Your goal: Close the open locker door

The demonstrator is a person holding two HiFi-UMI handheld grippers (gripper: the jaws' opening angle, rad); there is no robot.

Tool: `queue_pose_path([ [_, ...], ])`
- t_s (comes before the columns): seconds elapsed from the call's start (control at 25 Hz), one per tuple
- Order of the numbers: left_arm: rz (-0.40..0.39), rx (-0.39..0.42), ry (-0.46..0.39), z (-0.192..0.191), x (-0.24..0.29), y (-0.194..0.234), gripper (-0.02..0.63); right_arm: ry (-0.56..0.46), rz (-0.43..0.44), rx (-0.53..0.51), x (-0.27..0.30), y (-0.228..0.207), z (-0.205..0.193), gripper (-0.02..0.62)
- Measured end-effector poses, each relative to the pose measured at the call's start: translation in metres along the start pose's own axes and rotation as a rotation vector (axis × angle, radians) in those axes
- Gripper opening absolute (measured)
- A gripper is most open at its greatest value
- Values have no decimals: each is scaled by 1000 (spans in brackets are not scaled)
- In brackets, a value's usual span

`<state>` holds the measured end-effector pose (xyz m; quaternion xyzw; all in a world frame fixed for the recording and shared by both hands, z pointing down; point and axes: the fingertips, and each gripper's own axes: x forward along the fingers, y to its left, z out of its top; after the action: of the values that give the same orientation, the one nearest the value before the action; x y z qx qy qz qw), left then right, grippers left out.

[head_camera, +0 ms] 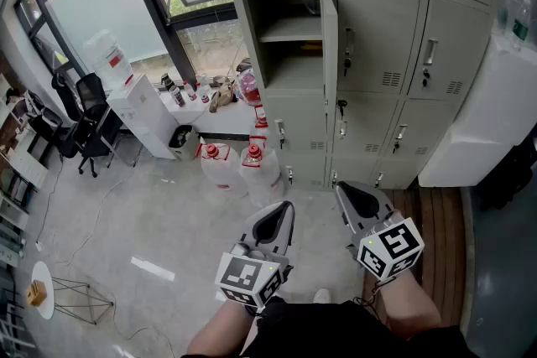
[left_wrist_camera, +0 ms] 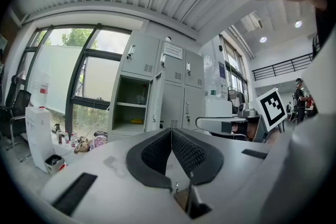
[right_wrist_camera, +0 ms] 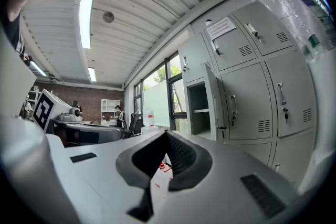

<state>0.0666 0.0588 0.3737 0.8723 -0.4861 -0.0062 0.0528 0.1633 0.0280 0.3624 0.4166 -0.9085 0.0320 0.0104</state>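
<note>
The grey locker bank fills the back wall. One compartment (head_camera: 288,38) stands open, with a shelf inside, and its door (head_camera: 329,46) swings out edge-on toward me. The left gripper view shows that compartment (left_wrist_camera: 130,107) and door (left_wrist_camera: 156,105) ahead, and the right gripper view shows the same compartment (right_wrist_camera: 198,110) and door (right_wrist_camera: 212,102). My left gripper (head_camera: 285,206) and right gripper (head_camera: 342,189) hang low in front of me, well short of the lockers. Both point level at them. Each has its jaws together, left (left_wrist_camera: 171,130) and right (right_wrist_camera: 167,134), with nothing between them.
Large water bottles (head_camera: 243,165) stand on the floor at the lockers' left foot. A white water dispenser (head_camera: 144,111) and office chairs (head_camera: 84,117) sit by the window at left. A big white unit (head_camera: 487,126) juts out at right above a wooden floor strip (head_camera: 438,222).
</note>
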Motion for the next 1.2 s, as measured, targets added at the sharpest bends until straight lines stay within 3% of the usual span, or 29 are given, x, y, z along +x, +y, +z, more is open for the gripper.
queue_pose_path([
  [0.72, 23, 12, -18, 9, -3, 16, 17, 1, 40, 9, 17, 11, -4, 54],
  [1.2, 19, 26, -10, 18, -11, 55, 17, -5, 26, 31, 53, 26, 3, 54],
])
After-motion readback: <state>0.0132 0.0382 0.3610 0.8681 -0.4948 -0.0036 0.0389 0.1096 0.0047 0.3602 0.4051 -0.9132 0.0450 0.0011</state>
